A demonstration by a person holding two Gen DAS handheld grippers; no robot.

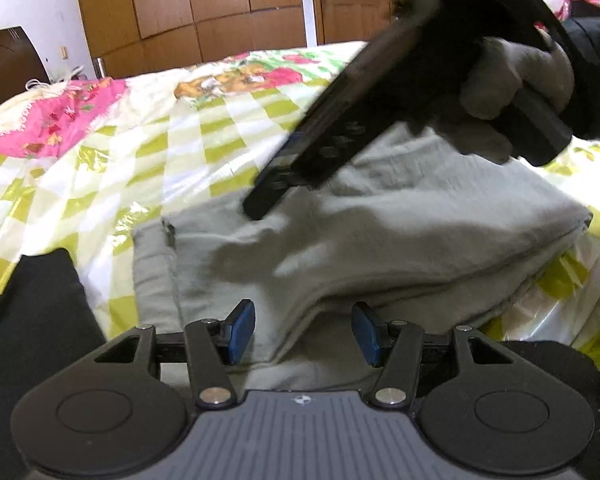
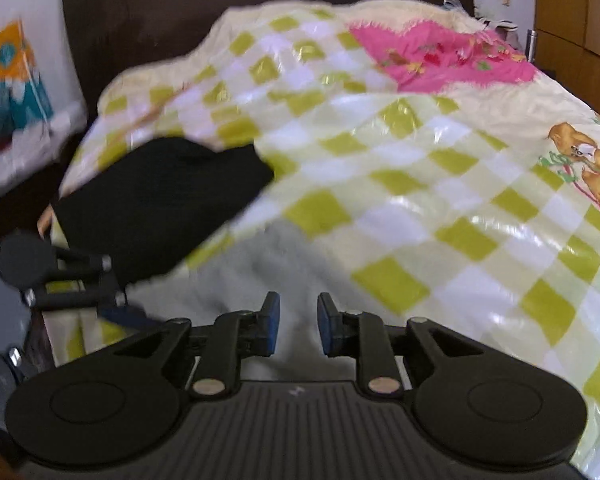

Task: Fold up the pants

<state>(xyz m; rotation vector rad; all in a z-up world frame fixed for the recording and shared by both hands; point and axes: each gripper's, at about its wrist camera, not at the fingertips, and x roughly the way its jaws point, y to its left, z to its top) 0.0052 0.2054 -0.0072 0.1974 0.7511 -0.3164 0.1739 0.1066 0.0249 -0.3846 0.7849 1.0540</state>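
Observation:
Grey-green pants lie folded in layers on the checked bedspread. My left gripper is open, its blue pads on either side of the pants' near folded edge, holding nothing. The right gripper's body shows in the left wrist view, held by a gloved hand above the pants, its tip down near the cloth. In the right wrist view my right gripper is open just above the blurred grey pants. The left gripper shows at the left there.
A black garment lies on the bed to the left of the pants, also in the right wrist view. A dark headboard and wooden wardrobe doors stand behind the bed. A pink patterned patch lies far off.

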